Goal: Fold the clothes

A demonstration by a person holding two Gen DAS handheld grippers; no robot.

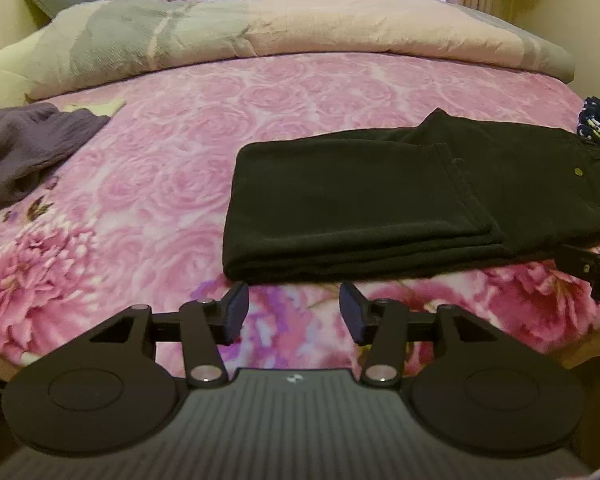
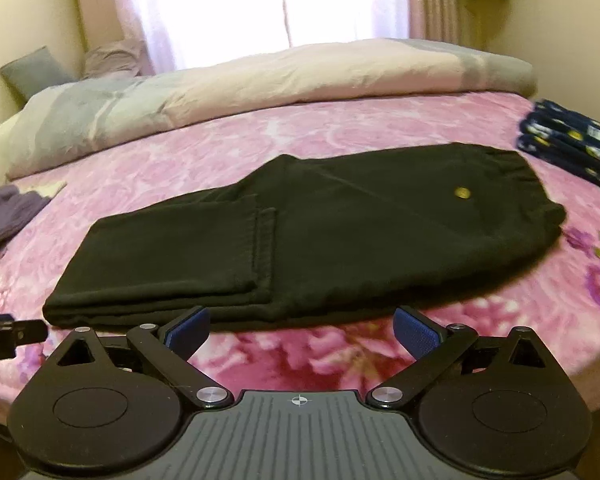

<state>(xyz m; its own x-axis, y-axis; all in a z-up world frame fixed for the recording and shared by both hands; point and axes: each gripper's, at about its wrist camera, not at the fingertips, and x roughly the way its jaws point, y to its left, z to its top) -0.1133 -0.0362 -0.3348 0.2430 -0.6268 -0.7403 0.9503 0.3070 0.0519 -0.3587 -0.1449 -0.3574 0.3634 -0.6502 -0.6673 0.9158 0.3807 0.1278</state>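
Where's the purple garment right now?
The crumpled purple garment lies at the far left edge of both wrist views, on the pink floral bedspread, well left of the folded black trousers and just below the rolled duvet.

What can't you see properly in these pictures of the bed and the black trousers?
- Underside of the black trousers: both views, hidden by their own folded layers.
- Blue patterned clothes: cut off by the right edge in both views; the pattern is too small to read.
- Purple garment: cut off by the left edge, crumpled, so its type is unclear.
- Left gripper and right gripper: open and empty; the person's hands are out of view.
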